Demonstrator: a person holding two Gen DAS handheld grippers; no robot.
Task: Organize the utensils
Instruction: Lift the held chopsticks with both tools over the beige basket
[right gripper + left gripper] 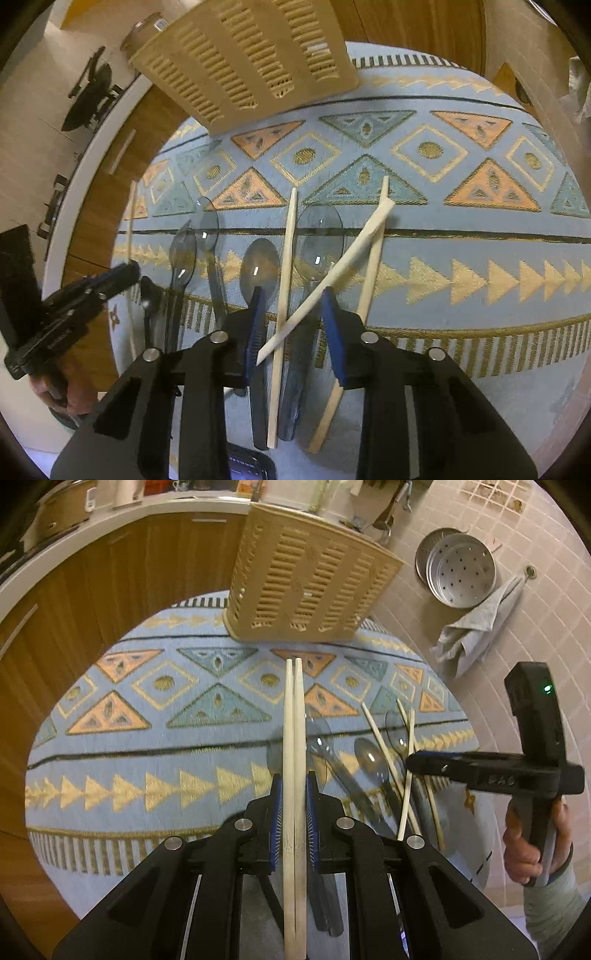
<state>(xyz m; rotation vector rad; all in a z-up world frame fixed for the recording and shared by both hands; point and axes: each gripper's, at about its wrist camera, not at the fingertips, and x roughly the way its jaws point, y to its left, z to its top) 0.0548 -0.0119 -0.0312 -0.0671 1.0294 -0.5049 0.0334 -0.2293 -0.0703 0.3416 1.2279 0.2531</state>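
My left gripper (294,775) is shut on a pair of pale chopsticks (294,716), held above the patterned cloth and pointing at the beige slotted utensil basket (306,579). My right gripper (293,295) is open, low over loose chopsticks (286,258) and clear plastic spoons (258,262) lying on the cloth; one chopstick (325,280) lies slanted between its fingers. The right gripper (436,762) also shows at the right of the left wrist view, above the loose chopsticks (406,775) and spoons (371,757). The basket (243,55) shows at the top of the right wrist view.
The round table carries a blue patterned cloth (166,738). Wooden cabinets (92,602) curve behind it. On the tiled floor to the right lie metal steamer trays (460,572) and a grey rag (476,627). The left gripper (92,291) shows at the left of the right wrist view.
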